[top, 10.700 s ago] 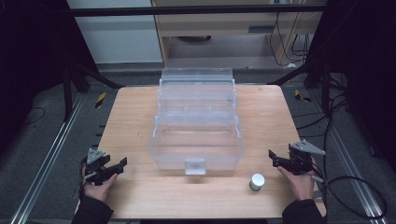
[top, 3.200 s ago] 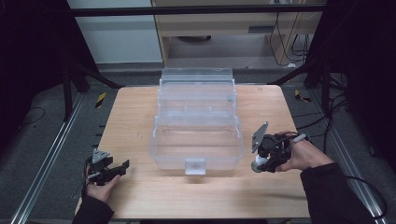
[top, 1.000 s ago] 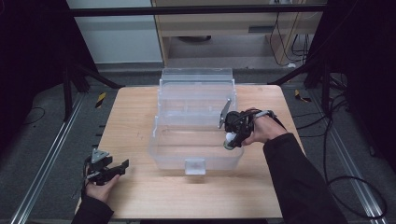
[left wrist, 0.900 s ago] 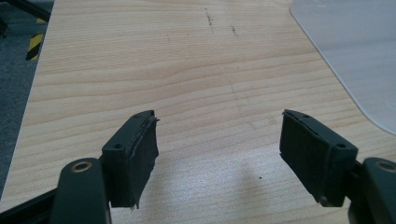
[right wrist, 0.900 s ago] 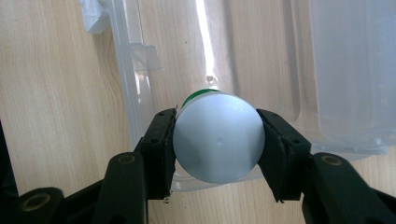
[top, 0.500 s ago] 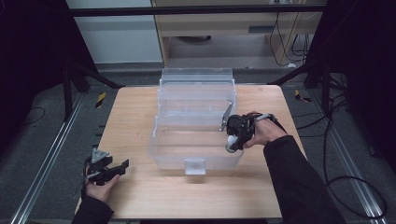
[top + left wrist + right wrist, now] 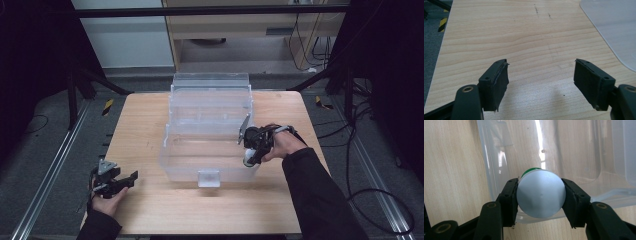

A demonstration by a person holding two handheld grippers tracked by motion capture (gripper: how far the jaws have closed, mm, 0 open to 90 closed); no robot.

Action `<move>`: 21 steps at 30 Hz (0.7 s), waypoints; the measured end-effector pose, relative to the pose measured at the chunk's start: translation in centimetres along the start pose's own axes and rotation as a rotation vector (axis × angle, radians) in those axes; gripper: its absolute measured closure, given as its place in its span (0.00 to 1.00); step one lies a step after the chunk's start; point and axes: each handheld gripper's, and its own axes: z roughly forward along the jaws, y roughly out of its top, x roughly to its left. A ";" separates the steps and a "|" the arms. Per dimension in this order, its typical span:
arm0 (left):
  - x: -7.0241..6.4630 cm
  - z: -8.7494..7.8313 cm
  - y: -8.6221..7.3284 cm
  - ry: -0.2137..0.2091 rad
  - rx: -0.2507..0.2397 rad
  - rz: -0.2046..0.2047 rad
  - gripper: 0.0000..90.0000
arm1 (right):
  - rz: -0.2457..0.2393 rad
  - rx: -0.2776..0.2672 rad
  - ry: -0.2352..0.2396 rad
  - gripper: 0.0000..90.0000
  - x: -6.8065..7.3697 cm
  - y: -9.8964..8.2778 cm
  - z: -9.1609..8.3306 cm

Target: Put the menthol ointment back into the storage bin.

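The counter (image 7: 150,125) is light wood with a clear grain, matt and smooth, with some small dark marks. The storage box (image 7: 210,125) is clear plastic, a little milky, glossy, and it catches bright reflections on its walls. The can (image 7: 540,193) has a grey metal end, smooth with a soft shine, and a green side that looks glossy. The right hand-held gripper (image 7: 540,197) is black plastic, matt, and its pads (image 7: 510,200) look like dark rubber with rough, frayed edges. The left hand-held gripper (image 7: 541,80) has the same matt black pads
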 end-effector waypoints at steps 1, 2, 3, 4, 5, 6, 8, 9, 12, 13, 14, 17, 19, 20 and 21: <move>0.0 0.0 0.0 0.001 0.000 0.000 0.30 | 0.001 -0.001 0.002 0.56 0.0 0.0 0.1; 0.0 0.0 0.0 0.000 0.000 0.000 0.30 | 0.002 -0.001 0.004 0.56 0.0 -0.1 0.1; 0.0 0.0 0.0 0.001 -0.001 0.001 0.30 | 0.001 -0.001 0.004 0.56 0.0 -0.1 0.2; 0.0 0.0 0.0 0.001 -0.001 0.001 0.30 | 0.002 0.000 0.005 0.56 0.0 -0.1 0.3; 0.0 0.0 0.0 0.000 0.000 0.001 0.30 | 0.003 0.003 0.011 0.56 0.0 -0.1 0.4; 0.0 0.0 0.0 0.001 0.000 0.001 0.30 | 0.001 0.008 0.009 0.56 0.0 -0.2 0.5; 0.0 0.0 0.0 0.000 0.000 0.001 0.30 | 0.004 0.006 0.013 0.56 0.0 -0.2 0.6; 0.0 0.0 0.0 0.000 0.000 0.000 0.30 | 0.004 0.006 0.015 0.56 0.0 -0.2 0.7; 0.0 0.0 0.0 0.000 0.001 0.001 0.30 | 0.007 0.011 0.018 0.56 0.1 -0.3 0.9; 0.0 0.0 0.0 0.000 0.001 0.001 0.30 | 0.008 0.012 0.020 0.56 0.0 -0.3 0.9; 0.0 0.0 0.0 -0.001 0.001 0.001 0.30 | 0.008 0.013 0.020 0.56 0.1 -0.3 1.0; 0.0 0.0 0.0 -0.001 0.001 0.001 0.30 | 0.010 0.012 0.027 0.56 0.0 -0.4 1.1; 0.0 0.0 0.0 -0.001 0.001 0.001 0.30 | 0.008 0.017 0.029 0.56 0.0 -0.5 1.2; 0.0 0.0 0.0 -0.001 0.001 0.001 0.30 | 0.010 0.017 0.028 0.56 0.0 -0.5 1.3; 0.0 0.0 0.0 -0.001 0.001 0.001 0.30 | 0.011 0.017 0.029 0.56 0.0 -0.5 1.3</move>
